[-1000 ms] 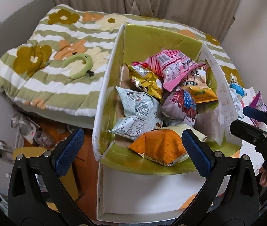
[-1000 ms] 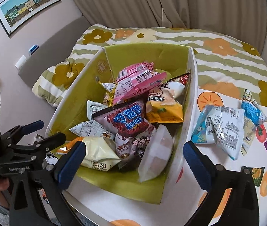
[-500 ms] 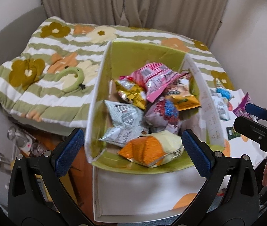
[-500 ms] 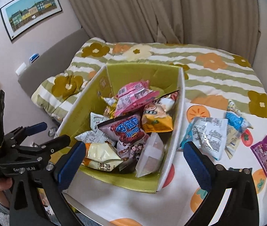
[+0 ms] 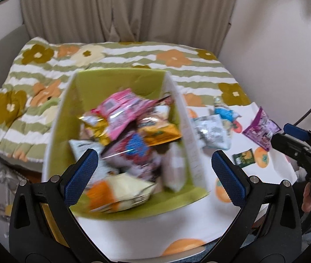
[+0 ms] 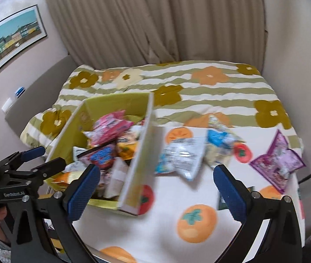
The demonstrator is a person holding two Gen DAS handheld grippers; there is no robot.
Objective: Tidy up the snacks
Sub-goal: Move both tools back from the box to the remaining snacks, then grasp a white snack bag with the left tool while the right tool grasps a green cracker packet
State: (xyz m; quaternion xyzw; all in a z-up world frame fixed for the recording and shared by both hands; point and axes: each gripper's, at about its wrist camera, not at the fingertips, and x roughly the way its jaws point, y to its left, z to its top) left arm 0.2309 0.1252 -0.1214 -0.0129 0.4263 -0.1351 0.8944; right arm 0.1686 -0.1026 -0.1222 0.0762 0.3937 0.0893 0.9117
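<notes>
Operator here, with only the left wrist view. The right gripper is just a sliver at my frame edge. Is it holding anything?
Observer: No. The right wrist view shows the right gripper with its blue-padded fingers wide apart and nothing between them.
Operator: What lies ahead of it?
Observer: The silver and light-blue snack packet. It lies on the white persimmon-print cloth, just outside the right wall of the green-lined cardboard box.
Operator: How does my left gripper look from there?
Observer: The left gripper is open and empty by the box's near left corner. I cannot tell whether it touches the wall.
</notes>
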